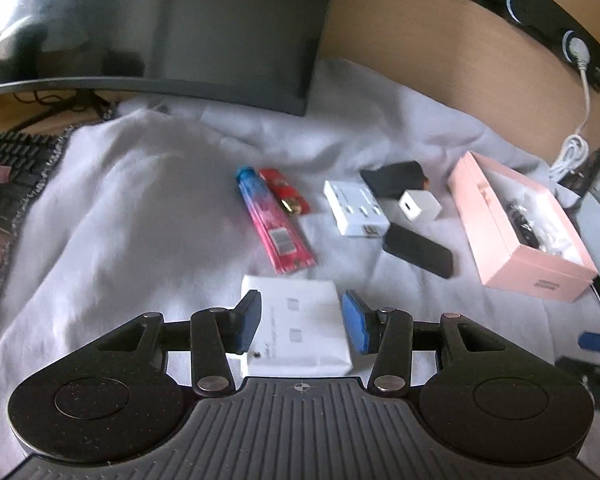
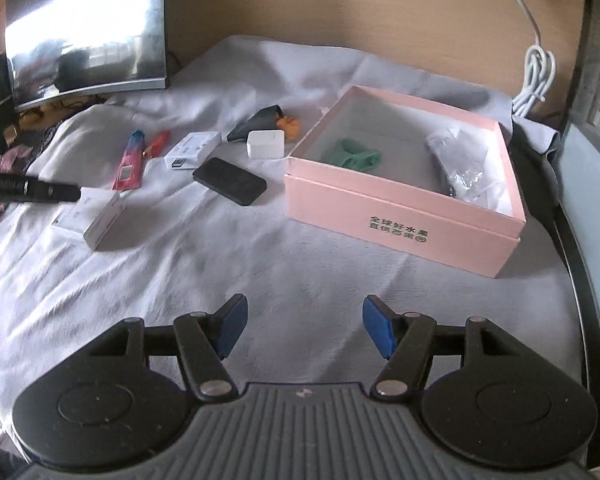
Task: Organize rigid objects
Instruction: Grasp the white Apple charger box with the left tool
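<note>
Between your left gripper's [image 1: 302, 322] blue pads lies a flat white carton [image 1: 300, 328] with faint grey print, square-cornered and matte; whether the pads press it or merely flank it you cannot tell. Your right gripper [image 2: 304, 326] stands released over bare cloth, nothing between its pads. Ahead and to the right of it sits the open pink box [image 2: 400, 216], stiff card with dark lettering. A rumpled white sheet [image 2: 260, 264] covers the surface. Beyond, to the left, a glossy curved monitor [image 2: 88, 28] stands against a tan wall [image 2: 340, 0].
</note>
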{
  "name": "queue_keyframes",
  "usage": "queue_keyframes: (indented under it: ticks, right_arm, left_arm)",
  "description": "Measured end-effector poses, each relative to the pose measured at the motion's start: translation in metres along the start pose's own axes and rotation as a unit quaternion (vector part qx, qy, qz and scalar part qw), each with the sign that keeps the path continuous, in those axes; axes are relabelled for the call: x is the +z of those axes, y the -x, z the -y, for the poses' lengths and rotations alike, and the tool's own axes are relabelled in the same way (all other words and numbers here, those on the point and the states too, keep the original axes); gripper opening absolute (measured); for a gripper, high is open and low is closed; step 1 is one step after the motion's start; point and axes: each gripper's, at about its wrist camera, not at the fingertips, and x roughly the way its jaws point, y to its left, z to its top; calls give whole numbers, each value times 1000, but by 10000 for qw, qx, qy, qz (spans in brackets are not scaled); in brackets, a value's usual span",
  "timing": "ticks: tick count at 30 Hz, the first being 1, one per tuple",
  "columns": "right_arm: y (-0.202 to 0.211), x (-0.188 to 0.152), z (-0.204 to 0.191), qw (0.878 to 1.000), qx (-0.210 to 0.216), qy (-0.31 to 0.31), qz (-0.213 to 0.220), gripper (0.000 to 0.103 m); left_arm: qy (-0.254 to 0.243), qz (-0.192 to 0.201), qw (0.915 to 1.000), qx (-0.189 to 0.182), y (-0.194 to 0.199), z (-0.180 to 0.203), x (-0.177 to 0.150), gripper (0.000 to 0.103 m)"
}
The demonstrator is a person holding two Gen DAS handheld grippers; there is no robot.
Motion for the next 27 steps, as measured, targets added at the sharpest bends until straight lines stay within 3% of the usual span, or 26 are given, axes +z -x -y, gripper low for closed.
queue_keyframes:
  ticks: [3, 7, 11, 16, 20, 25, 27]
  right_arm:
    - [-2, -5, -4, 9999, -116, 82, -57, 64]
    - [-11, -12, -7, 9993, -256, 118, -232, 64]
    - [-18, -18, -7, 9989, -240, 11, -403, 64]
    - [-21, -23, -4, 9987, -203, -157, -444, 65]
    - [-21, -24, -1, 9987, -175, -240, -411, 68]
    - [-20, -26, -1, 9990, -188, -213, -348, 70]
    - [-20, -26, 0, 9991, -177, -208, -329, 71]
  left_arm:
    - [6, -26, 10000, 79, -4, 2, 0, 49]
    - [-253, -244, 9994, 21, -16, 13, -8, 51]
    - [-581, -196, 9981, 46, -19, 25, -14, 55]
    - [-949, -193, 9953, -7, -22, 39, -21, 77]
    - [-1213, -109, 9925, 70, -23, 46, -27, 80]
    - [-1281, 96, 9895, 660, -20, 40, -28, 78]
    - [-1150, -29, 9906, 734, -23, 31, -26, 81]
